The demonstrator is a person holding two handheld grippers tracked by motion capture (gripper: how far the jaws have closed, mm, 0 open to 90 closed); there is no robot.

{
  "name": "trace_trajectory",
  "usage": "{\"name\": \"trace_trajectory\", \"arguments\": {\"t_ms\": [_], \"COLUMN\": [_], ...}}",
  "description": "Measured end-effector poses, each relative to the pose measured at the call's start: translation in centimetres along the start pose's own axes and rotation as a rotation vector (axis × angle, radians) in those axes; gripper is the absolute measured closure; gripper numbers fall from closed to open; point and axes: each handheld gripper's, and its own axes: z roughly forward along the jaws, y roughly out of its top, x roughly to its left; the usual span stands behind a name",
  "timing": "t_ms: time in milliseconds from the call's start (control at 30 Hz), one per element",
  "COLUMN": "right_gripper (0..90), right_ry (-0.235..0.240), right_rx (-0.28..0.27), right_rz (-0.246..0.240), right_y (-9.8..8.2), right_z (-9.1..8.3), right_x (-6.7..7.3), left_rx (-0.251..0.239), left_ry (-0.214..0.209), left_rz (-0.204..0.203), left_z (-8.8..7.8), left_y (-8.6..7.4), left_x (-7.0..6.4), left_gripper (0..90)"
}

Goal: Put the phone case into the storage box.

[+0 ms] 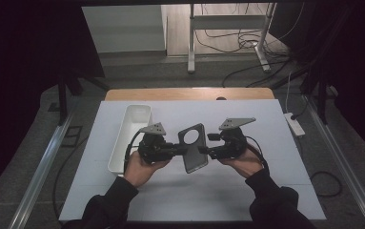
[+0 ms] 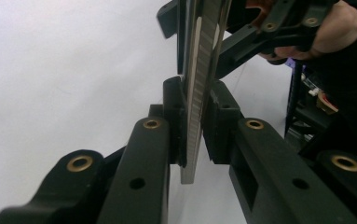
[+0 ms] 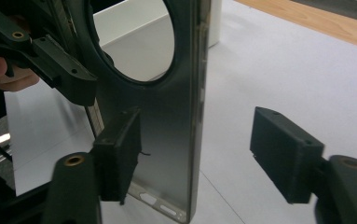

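Observation:
A thin grey phone case (image 1: 193, 148) with a large round hole near its top is held above the white table, between my two grippers. My left gripper (image 1: 182, 150) is shut on its left edge; in the left gripper view both pads press the case (image 2: 199, 93) edge-on. My right gripper (image 1: 203, 151) reaches in from the right and stands open. In the right gripper view one pad (image 3: 120, 154) sits by the flat of the case (image 3: 167, 121), while the other pad (image 3: 285, 158) is well apart from it.
A long white tray (image 1: 135, 119) lies on the white table sheet (image 1: 194, 195), left of the grippers. A wooden strip (image 1: 189, 94) runs along the far edge. A white power strip (image 1: 294, 123) lies on the floor at the right.

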Motion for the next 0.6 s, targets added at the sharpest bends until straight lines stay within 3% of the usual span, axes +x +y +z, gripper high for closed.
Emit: {"name": "trace_trajectory", "arguments": {"t_ms": [200,300,467,600], "right_gripper": [44.6,54.2,68.1,80.3], "right_ry": [0.052,0.065,0.053,0.096], "right_rx": [0.005,0.007,0.014,0.013], "right_rz": [-0.002,-0.010,-0.047,-0.060], "right_y": [0.0,0.1,0.0,0.0], "right_z": [0.4,0.3,0.0,-0.5], "right_x": [0.1,0.2,0.4,0.3], "left_rx": [0.002,0.003,0.007,-0.008], "left_ry": [-0.017,-0.014,0.021,0.041], "left_rz": [0.014,0.011,-0.001,-0.027], "left_z": [0.2,0.3,0.4,0.2], "left_y": [0.1,0.1,0.0,-0.2], "left_x": [-0.2,-0.1,0.2,0.9], "left_gripper": [80.2,80.2,80.2,80.2]}}
